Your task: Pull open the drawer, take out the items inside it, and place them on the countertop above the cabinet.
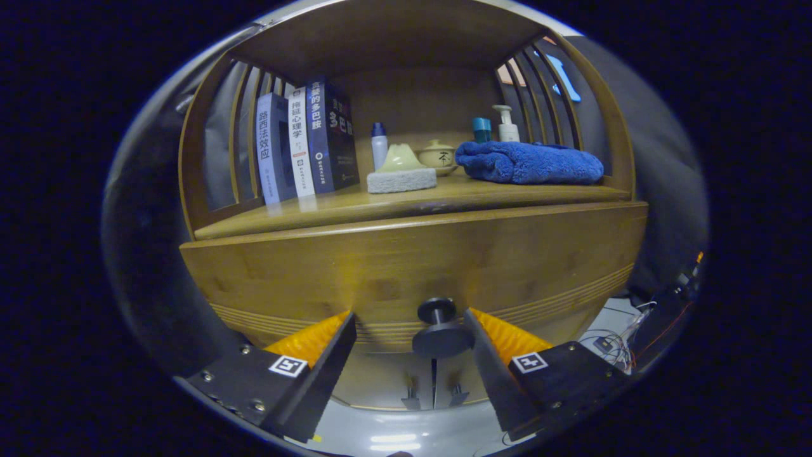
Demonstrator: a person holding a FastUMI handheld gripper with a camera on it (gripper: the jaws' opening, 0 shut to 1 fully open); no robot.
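A wooden cabinet stands close ahead, its drawer front [412, 266] closed, with a dark round knob [439, 327] low in the middle. My gripper [411, 324] is open, its fingertips nearly at the drawer front. The knob lies between the fingers, close to the right one, and neither finger presses on it. The countertop [330, 209] above the drawer forms the floor of an open shelf. The drawer's contents are hidden.
On the countertop stand three books [304, 146] at the left, a sponge [401, 179], a small bottle [379, 143], a lidded ceramic cup [438, 155], a folded blue towel [530, 163] and a pump bottle [507, 125]. Slatted side walls enclose the shelf. Loose wires [612, 343] lie lower right.
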